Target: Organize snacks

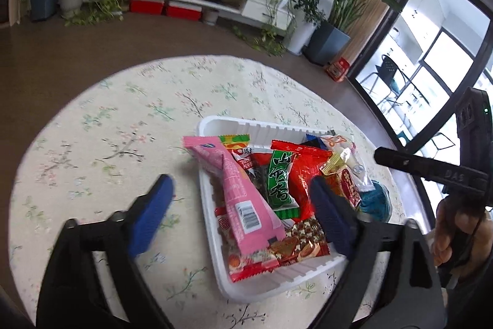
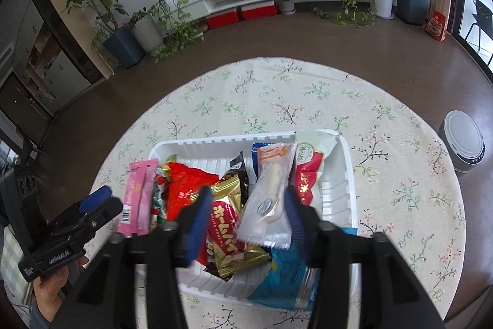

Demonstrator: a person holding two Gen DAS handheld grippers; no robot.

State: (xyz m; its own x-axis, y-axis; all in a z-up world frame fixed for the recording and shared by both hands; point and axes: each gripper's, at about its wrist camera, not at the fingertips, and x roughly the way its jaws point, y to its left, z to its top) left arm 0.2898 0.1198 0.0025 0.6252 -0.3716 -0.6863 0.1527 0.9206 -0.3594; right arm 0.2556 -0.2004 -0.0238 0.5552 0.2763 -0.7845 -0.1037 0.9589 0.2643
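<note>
Left hand-held gripper [image 1: 240, 211] spread wide and empty over pink oblong snack packet [image 1: 238, 190], right hand-held gripper [image 2: 246, 224] part-open astride clear plastic-wrapped pale snack [image 2: 271, 199], both packets in white ribbed plastic tray [image 2: 339, 190] on floral-clothed round bench [image 2: 385, 128]; best lifted clear without snagging wrappers.

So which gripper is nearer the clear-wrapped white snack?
Right. The right gripper has its jaws open on either side of the clear-wrapped white snack. The left gripper hangs open over the pink packet at the white tray's opposite end.
</note>
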